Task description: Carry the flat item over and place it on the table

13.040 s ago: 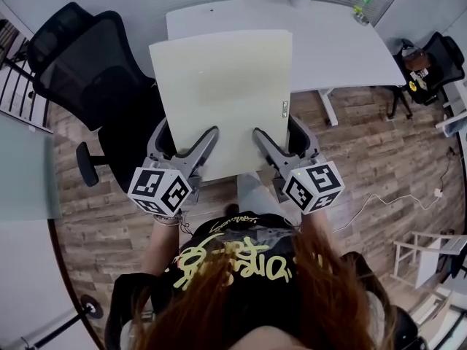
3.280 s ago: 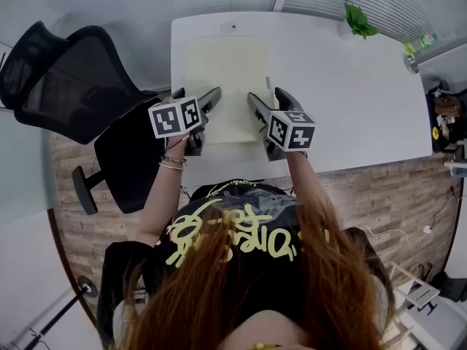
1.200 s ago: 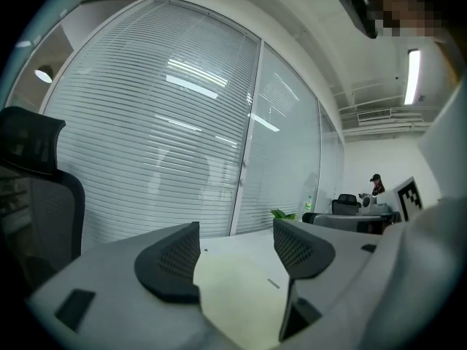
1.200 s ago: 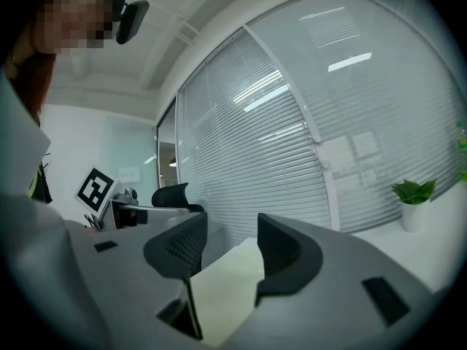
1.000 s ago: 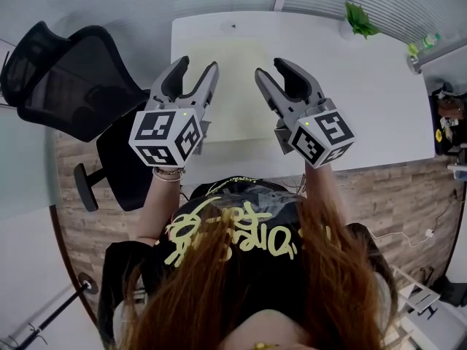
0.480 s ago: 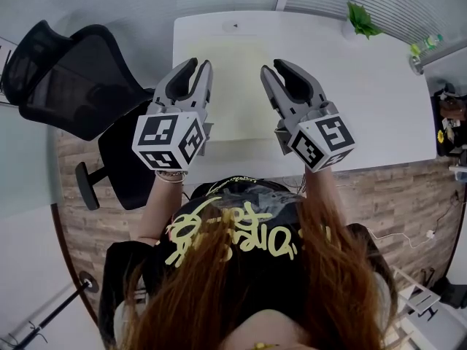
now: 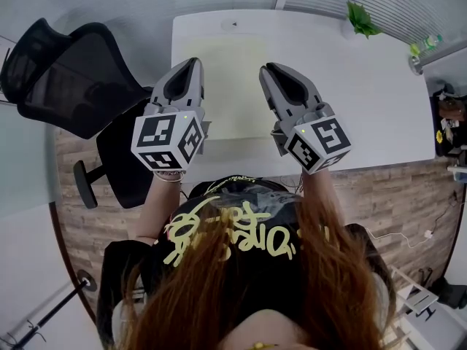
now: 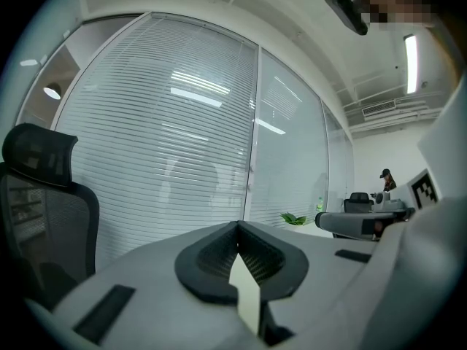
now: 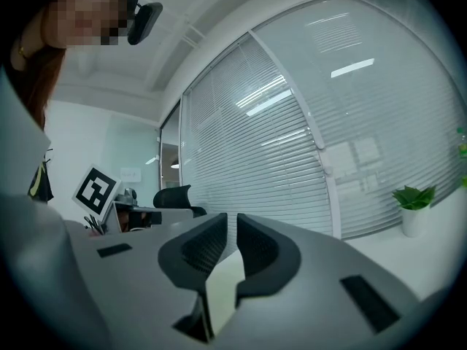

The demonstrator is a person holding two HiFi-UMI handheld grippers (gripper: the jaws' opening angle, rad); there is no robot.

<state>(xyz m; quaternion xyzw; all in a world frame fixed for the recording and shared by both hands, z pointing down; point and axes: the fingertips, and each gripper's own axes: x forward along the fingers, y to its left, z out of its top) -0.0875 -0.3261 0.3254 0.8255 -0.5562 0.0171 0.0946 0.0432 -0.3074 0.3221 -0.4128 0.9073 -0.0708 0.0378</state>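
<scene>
The flat item, a pale yellow board (image 7: 228,79), lies flat on the white table (image 7: 350,86) near its left end, and nothing touches it. Both grippers hang side by side above its near half, pointing away from me. The jaws of my left gripper (image 7: 191,64) have just been closing and now meet at the tips, with nothing between them; the left gripper view shows the left gripper (image 8: 237,224) against window blinds. The right gripper (image 7: 271,70) has also just been closing. Its own view shows a narrow empty slit left between the jaws of the right gripper (image 9: 231,221).
A black office chair (image 7: 73,79) stands at the table's left end. A potted plant (image 7: 361,17) and a bottle (image 7: 419,49) sit at the table's far right. Window blinds (image 8: 182,144) run behind the table. Wood floor (image 7: 379,188) lies on the near side.
Both grippers' jaws have drawn together over the last second, the left until its tips meet. Neither hand has shifted. The board, carried earlier and then set down, lies still on the table.
</scene>
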